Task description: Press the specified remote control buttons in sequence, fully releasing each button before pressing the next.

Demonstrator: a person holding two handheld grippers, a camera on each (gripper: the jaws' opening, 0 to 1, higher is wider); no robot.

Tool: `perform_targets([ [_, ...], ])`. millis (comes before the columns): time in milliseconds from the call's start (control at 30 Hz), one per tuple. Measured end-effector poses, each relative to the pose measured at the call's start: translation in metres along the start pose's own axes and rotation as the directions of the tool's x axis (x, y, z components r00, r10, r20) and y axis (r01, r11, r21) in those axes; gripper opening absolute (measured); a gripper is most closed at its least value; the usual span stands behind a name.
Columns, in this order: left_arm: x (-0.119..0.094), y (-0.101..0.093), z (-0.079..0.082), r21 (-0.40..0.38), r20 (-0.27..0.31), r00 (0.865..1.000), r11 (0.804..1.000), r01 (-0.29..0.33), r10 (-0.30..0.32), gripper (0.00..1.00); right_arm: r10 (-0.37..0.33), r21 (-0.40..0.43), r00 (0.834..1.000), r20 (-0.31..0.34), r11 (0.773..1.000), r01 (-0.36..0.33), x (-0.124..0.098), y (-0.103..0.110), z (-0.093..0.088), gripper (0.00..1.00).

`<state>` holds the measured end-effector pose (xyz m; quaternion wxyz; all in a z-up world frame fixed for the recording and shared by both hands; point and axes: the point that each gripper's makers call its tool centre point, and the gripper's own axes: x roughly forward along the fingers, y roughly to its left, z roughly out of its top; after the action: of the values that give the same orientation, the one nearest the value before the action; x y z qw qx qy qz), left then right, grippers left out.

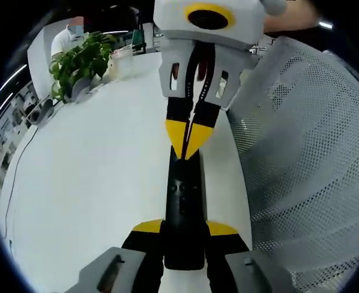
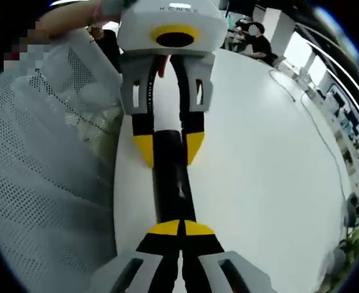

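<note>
In the left gripper view, a potted plant (image 1: 82, 61) stands at the far left end of the white desk (image 1: 94, 177), with a person in white seated behind it and a thin dark cable (image 1: 14, 177) trailing along the desk's left edge. At the middle of that view the black remote control (image 1: 183, 213) lies lengthwise on the desk, its near end clamped between the yellow-tipped jaws of the left gripper (image 1: 184, 235), one jaw on each long side. At the remote's far end the right gripper (image 1: 189, 146) comes down from above, its jaws closed together to a single yellow point that touches the remote's top face. To the right rises the white mesh back of a chair (image 1: 308, 159)

In the right gripper view the mesh chair (image 2: 45, 183) takes up the left side. Beside it the remote control (image 2: 170, 177) runs up the middle of the desk (image 2: 259, 171); the right gripper (image 2: 181, 228) has its jaws together, tips resting on the remote's near end, while the left gripper (image 2: 169, 148) opposite holds the far end between its jaws. A cable (image 2: 317, 128) curves across the desk on the right, and seated people show at the far edge
</note>
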<state>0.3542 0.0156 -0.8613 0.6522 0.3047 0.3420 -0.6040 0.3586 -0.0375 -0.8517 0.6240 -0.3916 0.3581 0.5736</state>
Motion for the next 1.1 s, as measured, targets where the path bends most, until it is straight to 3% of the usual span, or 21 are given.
perform_targets([
  [300,0.0,0.0,0.0,0.003,-0.003,1.0,1.0,0.002,-0.002,0.25,0.007,-0.045,1.0,-0.023,0.999,-0.008,0.002,0.0002,0.0005,0.0],
  [433,0.0002,0.0002,-0.0001,0.006,-0.008,1.0,1.0,0.005,-0.005,0.25,0.016,-0.107,0.998,-0.056,0.994,-0.022,0.0035,0.0003,0.0013,0.0],
  [733,0.0,0.0001,-0.0002,0.009,-0.016,1.0,1.0,0.009,-0.009,0.25,0.012,-0.073,1.0,-0.026,0.997,-0.014,0.0026,-0.0003,0.0011,0.0],
  [833,0.0001,-0.0001,-0.0001,0.01,-0.018,1.0,1.0,0.009,-0.009,0.25,-0.01,-0.011,1.0,0.002,1.0,0.01,0.0022,-0.0011,0.0014,0.0],
  [1100,0.0002,-0.0005,-0.0001,0.01,-0.021,1.0,1.0,0.007,-0.007,0.25,-0.071,0.016,0.997,0.039,0.997,0.07,0.0021,0.0004,0.0012,0.0],
])
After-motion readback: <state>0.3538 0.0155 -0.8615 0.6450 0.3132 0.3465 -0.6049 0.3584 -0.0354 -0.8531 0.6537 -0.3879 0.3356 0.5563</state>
